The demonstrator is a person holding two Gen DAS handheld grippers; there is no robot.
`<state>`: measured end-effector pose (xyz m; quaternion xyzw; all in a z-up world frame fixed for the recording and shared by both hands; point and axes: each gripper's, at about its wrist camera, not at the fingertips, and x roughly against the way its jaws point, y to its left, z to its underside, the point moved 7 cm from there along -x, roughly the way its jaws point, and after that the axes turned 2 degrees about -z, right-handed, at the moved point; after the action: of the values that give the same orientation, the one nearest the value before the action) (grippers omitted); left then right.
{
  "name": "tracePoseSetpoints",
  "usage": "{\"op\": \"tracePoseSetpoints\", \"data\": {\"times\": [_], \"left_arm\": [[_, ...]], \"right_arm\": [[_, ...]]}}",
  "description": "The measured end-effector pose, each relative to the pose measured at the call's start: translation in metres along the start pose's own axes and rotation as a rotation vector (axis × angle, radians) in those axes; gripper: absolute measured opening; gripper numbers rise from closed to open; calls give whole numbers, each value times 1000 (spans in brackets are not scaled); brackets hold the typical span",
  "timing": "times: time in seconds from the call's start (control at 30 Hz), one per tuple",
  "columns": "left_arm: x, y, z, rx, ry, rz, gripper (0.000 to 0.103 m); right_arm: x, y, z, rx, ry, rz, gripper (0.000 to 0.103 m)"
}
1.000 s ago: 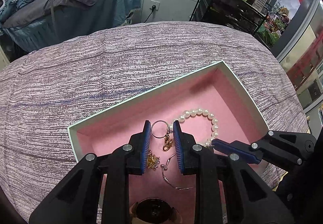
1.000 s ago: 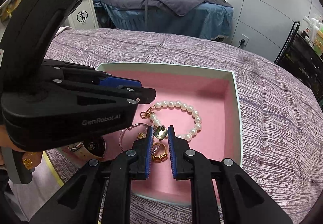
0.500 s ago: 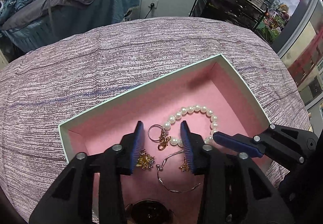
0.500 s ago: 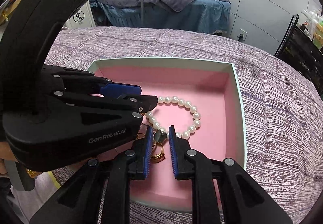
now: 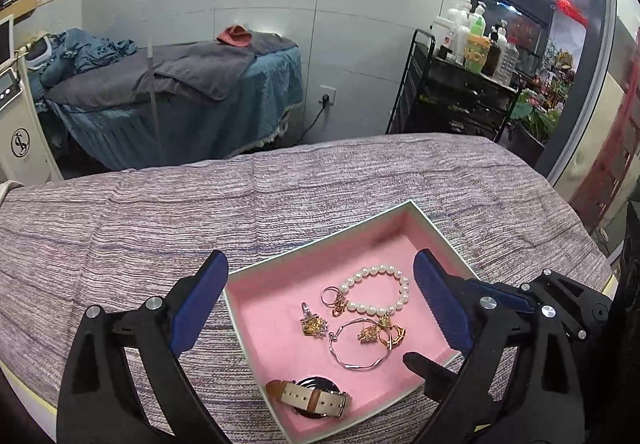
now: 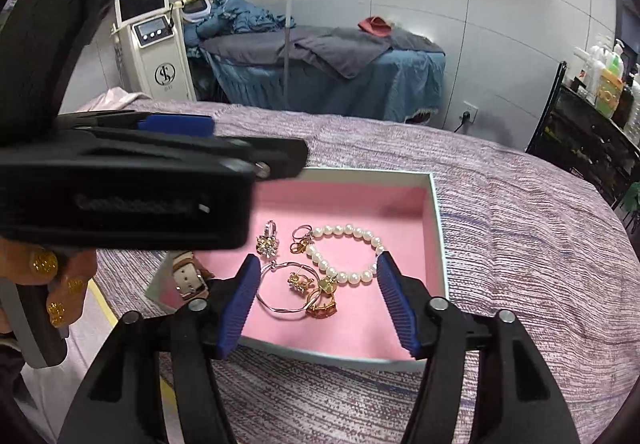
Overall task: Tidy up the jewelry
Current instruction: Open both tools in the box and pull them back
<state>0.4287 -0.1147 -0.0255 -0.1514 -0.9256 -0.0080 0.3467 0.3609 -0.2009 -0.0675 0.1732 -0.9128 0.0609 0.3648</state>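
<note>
Presently both claws stand clear of the pink-lined box [image 5: 436, 240], which sits on a purple woven cover. The left claw [image 5: 320, 308] has just been opening and now gapes wide, nothing between its pads. The right claw [image 6: 318, 304] has likewise just been opening and is parted about halfway, also empty; the jewelry seen between its fingers lies on the box floor below, untouched.

Contents noted: a pearl bracelet [image 6: 348, 244] toward the far right of the floor, a silver bangle [image 6: 286, 290] nearer the front, a gold ring [image 6: 322, 304] and small gold earrings [image 6: 298, 280] overlapping the bangle, a stone-set piece [image 6: 267, 242] to the left, and a watch [image 5: 314, 396] at the near left corner.

Judgement: the release step appears complete and the pieces are gathered. To finish well, lift both claws straight up, clear of the rim, so no finger snags the bangle or bracelet. The overlapping ring and bangle may tangle if nudged.
</note>
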Motion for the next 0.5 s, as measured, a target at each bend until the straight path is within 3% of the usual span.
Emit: {"op": "tracePoseSetpoints", "data": {"times": [0.17, 0.5], "left_arm": [[42, 6, 11, 0, -74, -9, 97], [118, 17, 59, -38, -187, -64, 97]], "right_arm": [[27, 2, 0, -2, -62, 31, 81], [74, 15, 18, 19, -149, 100, 93]]}}
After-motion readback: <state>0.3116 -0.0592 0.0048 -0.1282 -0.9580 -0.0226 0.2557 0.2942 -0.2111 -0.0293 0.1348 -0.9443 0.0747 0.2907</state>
